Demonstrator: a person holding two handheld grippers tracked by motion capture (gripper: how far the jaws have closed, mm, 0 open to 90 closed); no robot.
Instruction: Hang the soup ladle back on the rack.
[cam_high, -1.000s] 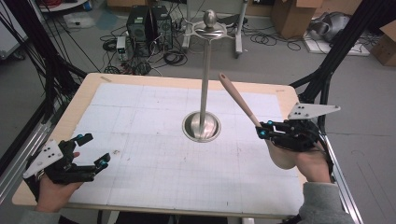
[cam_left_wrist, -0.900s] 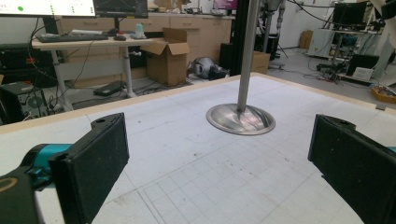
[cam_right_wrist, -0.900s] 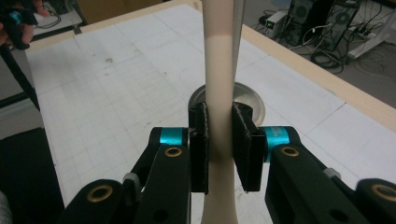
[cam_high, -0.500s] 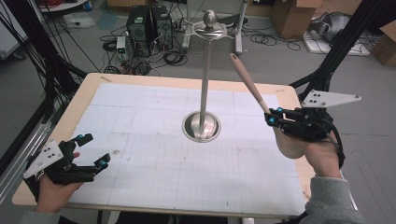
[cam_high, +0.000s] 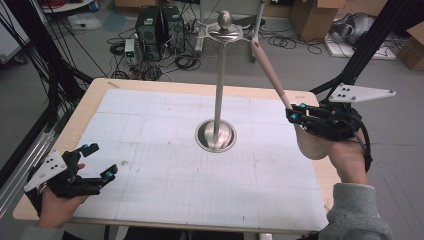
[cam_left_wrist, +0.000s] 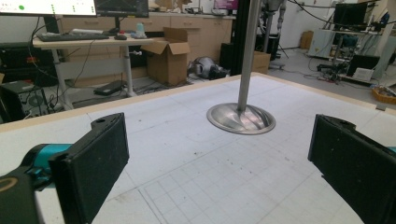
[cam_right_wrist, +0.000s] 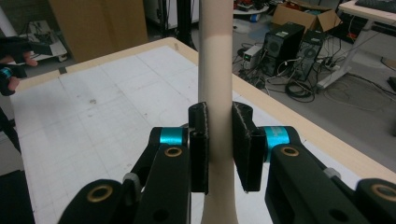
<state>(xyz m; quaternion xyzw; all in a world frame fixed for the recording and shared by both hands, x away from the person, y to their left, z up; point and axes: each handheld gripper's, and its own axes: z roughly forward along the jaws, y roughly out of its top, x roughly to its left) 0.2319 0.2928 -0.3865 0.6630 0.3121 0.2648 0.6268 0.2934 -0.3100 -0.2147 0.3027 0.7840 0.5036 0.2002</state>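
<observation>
- The right gripper (cam_high: 292, 114) is clamped on the handle of a wooden spoon (cam_high: 280, 92), above the right edge of the counter (cam_high: 150, 86).
- In the right gripper view the two black pads press the pale handle (cam_right_wrist: 215, 70) from both sides, and the handle runs up between them and out of the top of the picture.
- In the high view the spoon's bowl (cam_high: 312, 145) hangs low, just beside the hand (cam_high: 347, 162) that carries the gripper, while the handle slants up and to the far left.
- The handle's far end lies close to the top plate of the metal stand (cam_high: 216, 135); whether they touch cannot be told.
- The stand's round base sits near the middle of the counter, with a thin upright pole rising to a knob at the top.
- The left gripper (cam_high: 97, 162) rests at the near left corner of the counter, jaws spread wide with nothing between them.
- In the left gripper view the stand's base (cam_left_wrist: 241, 118) lies well beyond the open jaws.
</observation>
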